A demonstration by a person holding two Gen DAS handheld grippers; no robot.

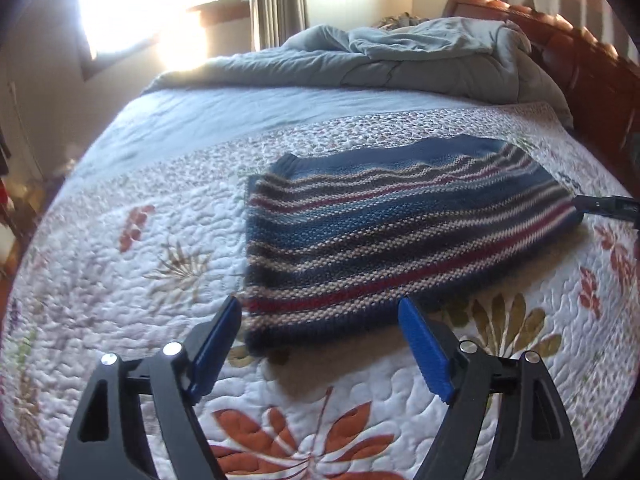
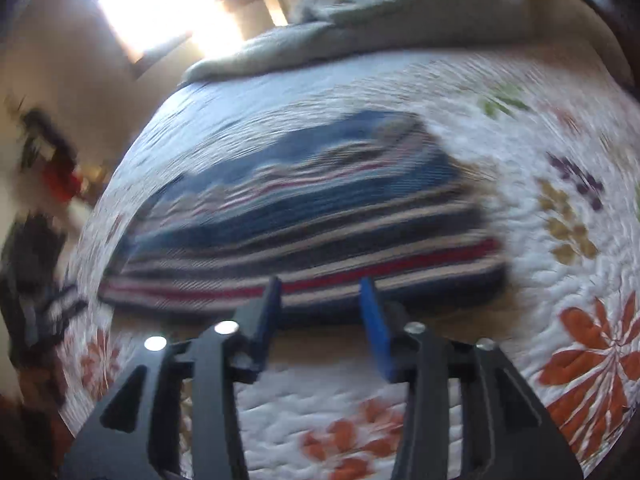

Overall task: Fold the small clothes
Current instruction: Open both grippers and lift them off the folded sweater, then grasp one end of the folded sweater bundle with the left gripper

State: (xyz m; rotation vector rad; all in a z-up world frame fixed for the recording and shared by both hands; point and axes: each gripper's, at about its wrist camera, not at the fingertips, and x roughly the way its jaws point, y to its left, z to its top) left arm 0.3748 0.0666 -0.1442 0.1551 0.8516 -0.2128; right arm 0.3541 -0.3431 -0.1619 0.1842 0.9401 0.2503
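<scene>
A folded knit sweater (image 1: 400,224), striped in blue, dark red and beige, lies flat on the floral quilt (image 1: 140,280). My left gripper (image 1: 320,306) stands open just in front of the sweater's near edge, its blue pads (image 1: 216,352) wide apart and nothing gripped between them. In the blurred right wrist view the same sweater (image 2: 312,216) fills the middle. My right gripper (image 2: 321,282) is open at its near hem, and its pads (image 2: 376,328) press on nothing. A dark part of the right gripper (image 1: 608,208) shows by the sweater's right corner.
A crumpled grey duvet (image 1: 400,60) is heaped at the far end of the bed against a brown wooden headboard (image 1: 580,52). A bright window (image 1: 140,8) and curtains (image 1: 276,0) lie beyond. The bed's edge falls away on the left, with dark clutter (image 2: 36,240) past it.
</scene>
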